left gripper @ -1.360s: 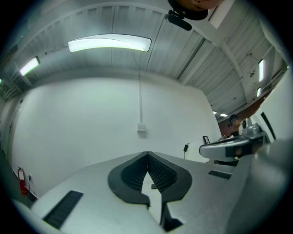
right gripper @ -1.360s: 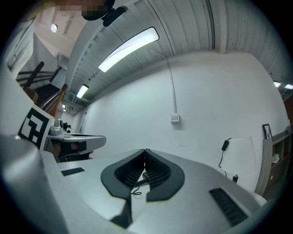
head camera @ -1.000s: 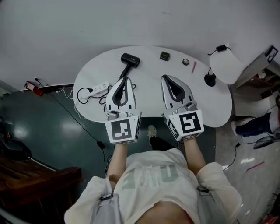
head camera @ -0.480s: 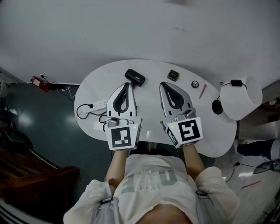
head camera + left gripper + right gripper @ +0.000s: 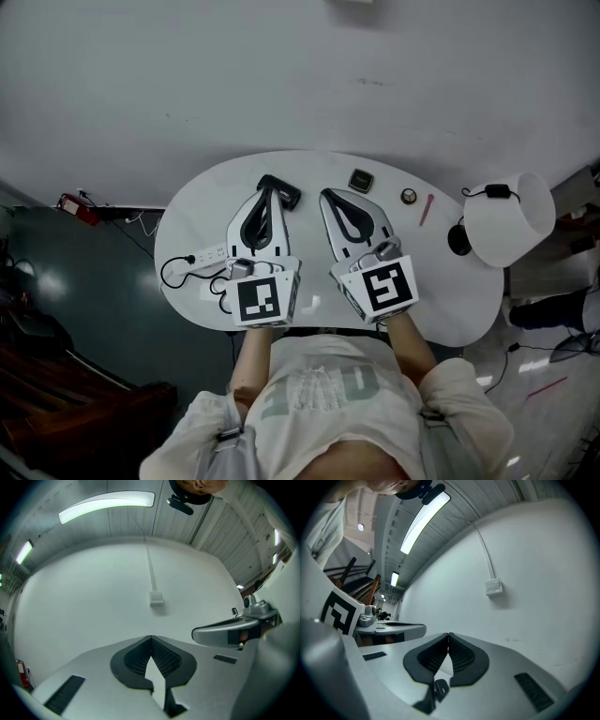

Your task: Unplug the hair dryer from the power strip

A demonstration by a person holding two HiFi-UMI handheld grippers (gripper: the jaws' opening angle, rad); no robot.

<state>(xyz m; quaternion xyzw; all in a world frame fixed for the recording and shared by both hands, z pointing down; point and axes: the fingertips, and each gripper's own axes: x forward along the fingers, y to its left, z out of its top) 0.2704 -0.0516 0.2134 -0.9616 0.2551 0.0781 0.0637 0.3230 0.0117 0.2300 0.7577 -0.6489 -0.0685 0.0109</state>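
The black hair dryer (image 5: pixel 282 193) lies at the table's far side in the head view; its handle is hidden under my left gripper (image 5: pixel 267 187), whose tip is right beside the dryer's head. Both pairs of jaws are shut with nothing between them. The white power strip (image 5: pixel 210 253) lies left of that gripper, and a black cord (image 5: pixel 176 275) loops from it. My right gripper (image 5: pixel 324 194) hovers over the table's middle, apart from the dryer. The left gripper view shows shut jaws (image 5: pixel 151 638) against a white wall; the right gripper view shows the same (image 5: pixel 448 634).
The white oval table (image 5: pixel 441 291) also bears a small dark square thing (image 5: pixel 360 180), a small round thing (image 5: pixel 409 196) and a red pen (image 5: pixel 427 209). A white lamp (image 5: pixel 509 218) on a black base (image 5: pixel 458 239) stands at the right end. A red object (image 5: pixel 73 206) lies on the floor at the left.
Both grippers have moved forward over the table toward the wall. The left tip now covers the hair dryer's handle. Both pairs of jaws stayed shut.
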